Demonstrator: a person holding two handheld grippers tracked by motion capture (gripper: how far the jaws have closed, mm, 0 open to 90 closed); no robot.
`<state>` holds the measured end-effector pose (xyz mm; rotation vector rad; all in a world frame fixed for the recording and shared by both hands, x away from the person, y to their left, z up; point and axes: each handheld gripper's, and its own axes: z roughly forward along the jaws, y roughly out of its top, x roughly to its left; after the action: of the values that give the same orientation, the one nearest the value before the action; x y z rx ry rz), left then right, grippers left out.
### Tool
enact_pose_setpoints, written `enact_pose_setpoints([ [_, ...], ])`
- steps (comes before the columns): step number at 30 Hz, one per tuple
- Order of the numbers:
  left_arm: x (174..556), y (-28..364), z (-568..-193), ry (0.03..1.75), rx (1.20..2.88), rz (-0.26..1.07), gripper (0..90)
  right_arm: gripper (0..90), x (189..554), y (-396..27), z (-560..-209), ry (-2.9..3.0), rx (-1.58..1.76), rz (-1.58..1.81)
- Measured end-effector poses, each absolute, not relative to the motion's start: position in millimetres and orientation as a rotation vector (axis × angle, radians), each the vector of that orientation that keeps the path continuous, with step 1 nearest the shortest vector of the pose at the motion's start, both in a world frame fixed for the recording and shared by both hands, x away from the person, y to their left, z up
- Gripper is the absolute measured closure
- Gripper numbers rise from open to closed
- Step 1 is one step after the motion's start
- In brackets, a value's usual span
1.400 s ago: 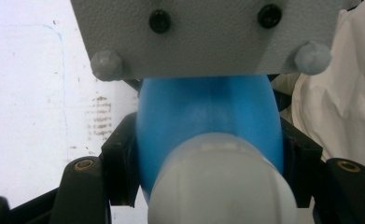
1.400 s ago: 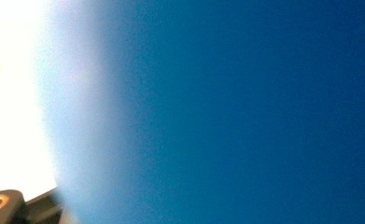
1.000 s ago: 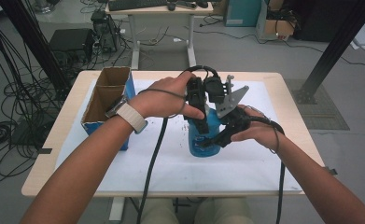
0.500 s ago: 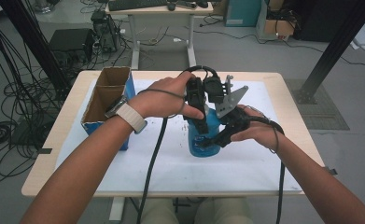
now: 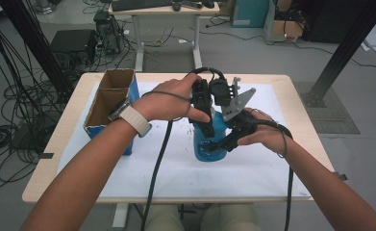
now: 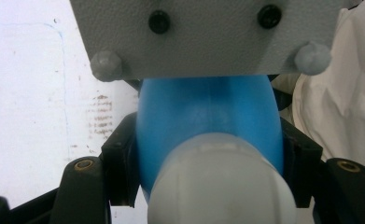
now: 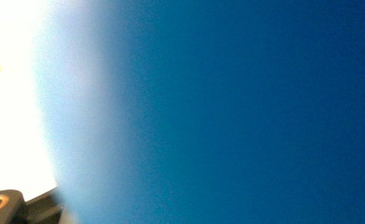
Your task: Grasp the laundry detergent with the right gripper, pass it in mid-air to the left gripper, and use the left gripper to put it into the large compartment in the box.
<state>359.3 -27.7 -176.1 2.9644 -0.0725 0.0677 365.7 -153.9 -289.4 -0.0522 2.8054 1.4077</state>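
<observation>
Left gripper [image 6: 208, 186] clamped on the neck of the blue bottle [image 5: 209, 139], pads either side just below the white cap [image 6: 217, 186]. Right gripper [image 5: 224, 144] pressed vs the bottle's lower body, jaws as closed as they get, clenched on it. Nothing's shifted since a sec ago: both hands parked, bottle upright mid-table. Prob. bracing for a cap twist, not started yet. Underneath: white sheet [image 5: 272, 163], few dark specks, over a wooden table [image 5: 56, 144]. Open cardboard box [image 5: 106, 103] at left. Beyond: grey floor, cables, a desk.
</observation>
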Motion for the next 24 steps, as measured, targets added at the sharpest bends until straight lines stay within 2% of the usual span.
enact_pose_setpoints([
  [24,358.8,-25.3,-176.6,-0.068,2.966,0.064,37.1,42.8,365.2,-151.1,-289.0,2.811,-0.053,1.396],
])
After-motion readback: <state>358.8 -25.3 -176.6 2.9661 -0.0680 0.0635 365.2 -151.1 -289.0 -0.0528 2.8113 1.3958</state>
